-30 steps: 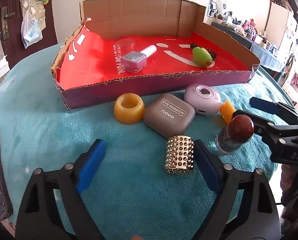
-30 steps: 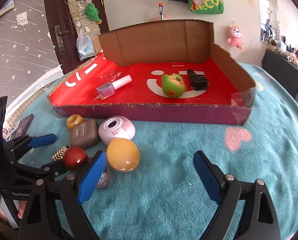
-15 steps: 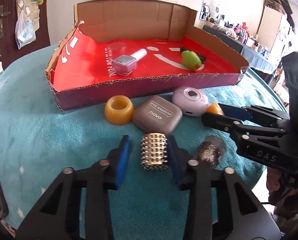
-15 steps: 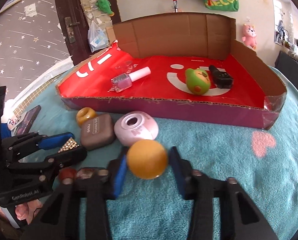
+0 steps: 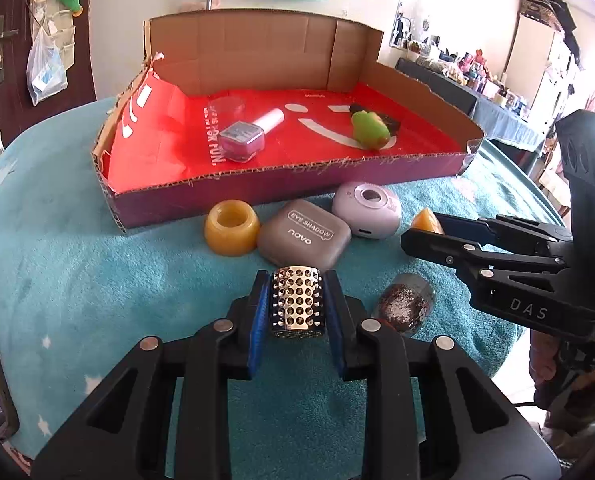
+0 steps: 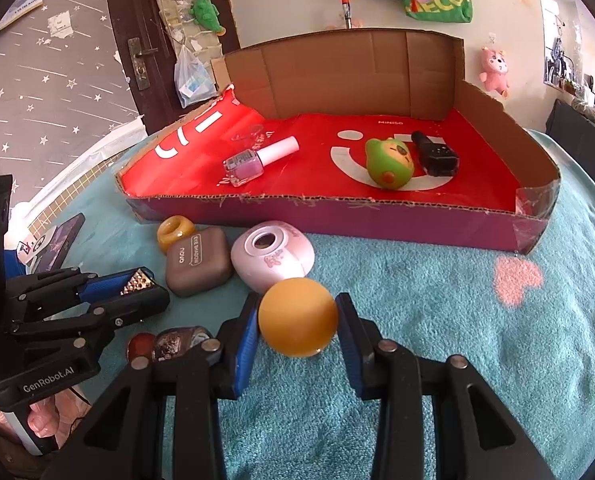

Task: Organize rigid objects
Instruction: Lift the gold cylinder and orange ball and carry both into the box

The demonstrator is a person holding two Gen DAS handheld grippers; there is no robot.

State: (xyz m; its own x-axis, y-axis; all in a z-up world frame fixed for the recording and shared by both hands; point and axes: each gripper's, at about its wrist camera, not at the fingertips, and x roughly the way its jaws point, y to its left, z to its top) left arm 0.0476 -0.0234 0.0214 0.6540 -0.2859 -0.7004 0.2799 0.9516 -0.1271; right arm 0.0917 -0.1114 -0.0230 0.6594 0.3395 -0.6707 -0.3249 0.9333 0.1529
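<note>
Our left gripper [image 5: 296, 307] clamps a studded metallic cylinder [image 5: 296, 302]; our right gripper [image 6: 297, 326] grips a smooth orange ball [image 6: 297, 317], both near the cardboard tray [image 6: 377, 216] on fuzzy teal cloth [image 6: 457, 340].

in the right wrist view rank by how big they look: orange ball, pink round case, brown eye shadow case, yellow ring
1. Orange ball, held in the right tongs; nearest the camera, so its lead is unsure.
2. Pink round plastic case, looking about the same.
3. Brown eye shadow case.
4. Yellow translucent ring, clearly smallest and partly hidden.
</note>
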